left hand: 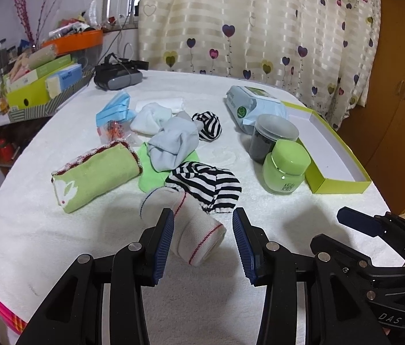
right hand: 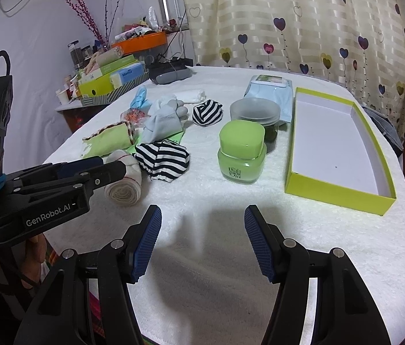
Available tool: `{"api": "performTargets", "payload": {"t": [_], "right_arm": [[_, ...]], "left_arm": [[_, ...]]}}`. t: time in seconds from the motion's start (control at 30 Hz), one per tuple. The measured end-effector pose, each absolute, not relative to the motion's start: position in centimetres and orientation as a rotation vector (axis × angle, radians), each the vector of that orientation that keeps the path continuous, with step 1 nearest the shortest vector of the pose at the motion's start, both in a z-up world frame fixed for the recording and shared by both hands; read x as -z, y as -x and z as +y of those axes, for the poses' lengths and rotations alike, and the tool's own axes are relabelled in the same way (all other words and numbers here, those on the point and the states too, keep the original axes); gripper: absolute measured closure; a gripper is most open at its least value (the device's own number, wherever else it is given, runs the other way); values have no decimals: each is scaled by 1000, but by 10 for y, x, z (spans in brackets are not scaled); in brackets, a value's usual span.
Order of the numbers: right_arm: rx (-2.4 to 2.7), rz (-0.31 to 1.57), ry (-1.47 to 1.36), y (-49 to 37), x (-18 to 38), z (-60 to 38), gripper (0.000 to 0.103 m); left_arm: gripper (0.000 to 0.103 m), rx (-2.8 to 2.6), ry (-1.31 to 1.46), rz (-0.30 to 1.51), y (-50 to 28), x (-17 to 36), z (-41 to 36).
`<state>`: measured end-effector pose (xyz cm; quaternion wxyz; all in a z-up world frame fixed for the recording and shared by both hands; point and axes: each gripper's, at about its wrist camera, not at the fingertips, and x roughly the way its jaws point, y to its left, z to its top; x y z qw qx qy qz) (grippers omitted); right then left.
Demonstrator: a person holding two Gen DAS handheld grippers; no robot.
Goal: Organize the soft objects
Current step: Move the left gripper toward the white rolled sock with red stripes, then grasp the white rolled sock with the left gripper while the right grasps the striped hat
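We bracket the rolled white sock (left hand: 194, 230) with our left gripper (left hand: 202, 238) wide open, ungrasped; our right gripper (right hand: 202, 235) hovers open, holding nothing.

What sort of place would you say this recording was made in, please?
Probably a home room: heart-patterned cream curtains, a table under a white towel-like cover, and a cluttered side shelf holding an orange tray.

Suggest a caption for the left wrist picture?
Open left gripper straddling a rolled white sock beside scattered socks on a white towel.
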<state>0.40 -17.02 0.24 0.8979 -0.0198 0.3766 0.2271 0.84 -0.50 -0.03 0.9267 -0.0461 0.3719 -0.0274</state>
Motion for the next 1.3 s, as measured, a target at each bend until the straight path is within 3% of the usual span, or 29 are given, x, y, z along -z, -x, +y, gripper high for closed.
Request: {"api": "performTargets", "payload": {"t": [1.3], "right_arm": [[-468, 777, 67, -2, -7, -160, 42]], "left_arm": [[62, 80, 157, 700, 3, -11, 9]]}}
